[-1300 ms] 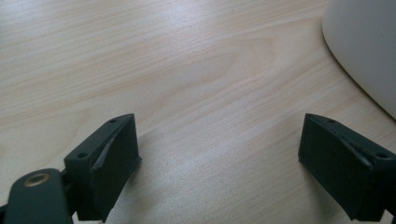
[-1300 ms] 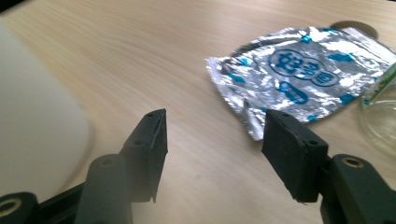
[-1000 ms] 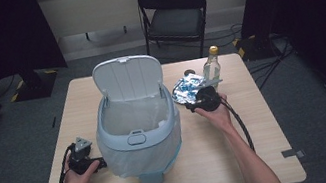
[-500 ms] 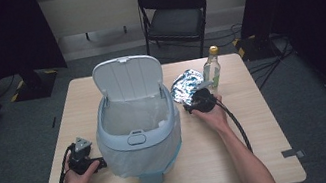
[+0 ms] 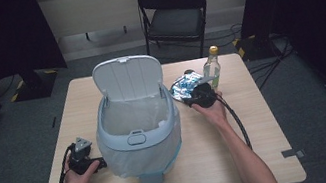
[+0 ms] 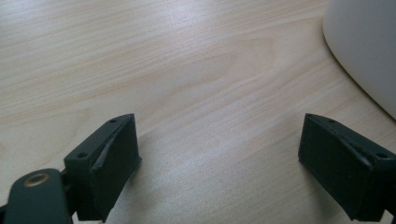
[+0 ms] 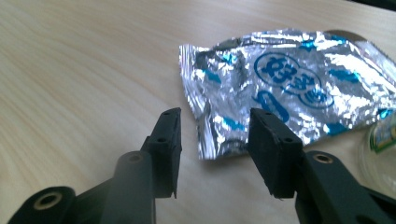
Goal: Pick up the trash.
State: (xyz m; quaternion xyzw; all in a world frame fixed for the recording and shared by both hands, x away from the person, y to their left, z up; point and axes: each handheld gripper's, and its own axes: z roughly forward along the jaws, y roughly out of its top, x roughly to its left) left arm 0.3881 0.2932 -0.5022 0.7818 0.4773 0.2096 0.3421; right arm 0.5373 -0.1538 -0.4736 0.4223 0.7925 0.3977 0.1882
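Observation:
A crumpled silver-and-blue foil wrapper (image 5: 185,86) (image 7: 289,88) lies on the wooden table (image 5: 240,138), right of a pale blue bin (image 5: 136,126) whose lid (image 5: 128,77) stands open. My right gripper (image 5: 193,95) (image 7: 215,140) is low at the wrapper's near edge. Its jaws have just been closing and stand half apart, with the wrapper's near corner between them; the pads do not press on it. My left gripper (image 5: 82,149) (image 6: 219,154) rests wide open on bare table left of the bin (image 6: 364,46), nothing between its jaws.
A clear bottle (image 5: 211,67) (image 7: 380,149) with a gold cap stands upright just behind and right of the wrapper. The bin has a white liner bag and takes up the table's middle. A black folding chair (image 5: 173,18) stands beyond the far edge.
The right hand has shifted only slightly at the wrapper's near edge. The left hand and the bin have not moved.

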